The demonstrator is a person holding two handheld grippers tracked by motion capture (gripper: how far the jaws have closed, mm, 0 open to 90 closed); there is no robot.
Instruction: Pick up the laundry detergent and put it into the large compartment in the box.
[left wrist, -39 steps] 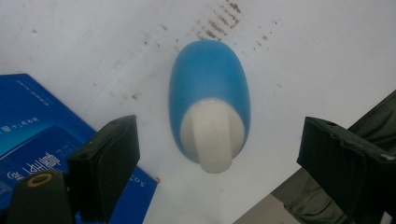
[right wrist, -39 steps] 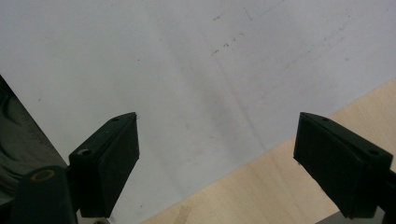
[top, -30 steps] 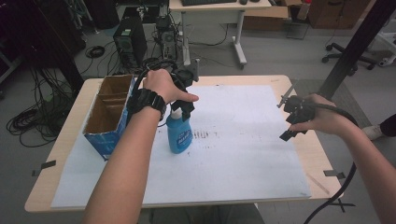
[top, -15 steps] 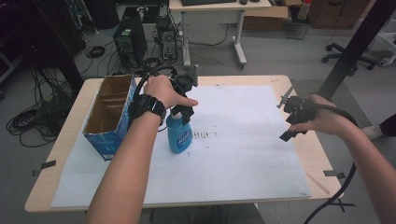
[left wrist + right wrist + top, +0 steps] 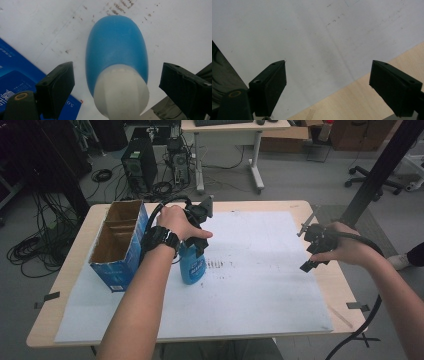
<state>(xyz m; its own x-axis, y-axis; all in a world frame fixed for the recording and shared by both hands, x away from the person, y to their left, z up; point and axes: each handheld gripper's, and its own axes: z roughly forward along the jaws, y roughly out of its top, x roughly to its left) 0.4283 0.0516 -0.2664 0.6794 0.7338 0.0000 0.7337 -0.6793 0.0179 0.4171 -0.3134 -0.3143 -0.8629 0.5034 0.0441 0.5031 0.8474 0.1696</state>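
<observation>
Grey floor all around the wooden table (image 5: 65,285), which has a big white sheet (image 5: 260,285) spread over it. Behind it there's a desk (image 5: 227,130) with computer towers (image 5: 134,162) and tangled cables (image 5: 30,252), plus an office chair (image 5: 370,172) off right.

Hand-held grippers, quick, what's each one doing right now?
Left hand-held gripper: open, jaws either side of the blue bottle, not touching.
Right hand-held gripper: open, holding nothing.

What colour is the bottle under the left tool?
The bottle is blue with a white top. The left gripper view shows it best.
</observation>
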